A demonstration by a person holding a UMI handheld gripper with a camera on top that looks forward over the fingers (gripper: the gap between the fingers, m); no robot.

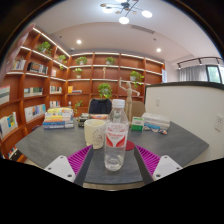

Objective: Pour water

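A clear plastic water bottle (pixel 116 122) with a white cap and a red-and-white label stands upright on the grey table (pixel 45 145). Directly in front of it stands an empty clear glass (pixel 113 159) on a dark grey mat (pixel 95 170). My gripper (pixel 113 153) is open. Its magenta pads (pixel 79 158) sit wide apart on either side of the mat. The glass stands between the fingers with a wide gap on each side, and the bottle stands just ahead of them. Nothing is held.
A cream-coloured cup (pixel 95 132) stands left of the bottle. A stack of books (pixel 58 119) lies at the table's far left and small boxes (pixel 155 122) at its far right. Bookshelves (pixel 30 75) and a potted plant (pixel 104 90) stand beyond, with a white partition (pixel 190 110) to the right.
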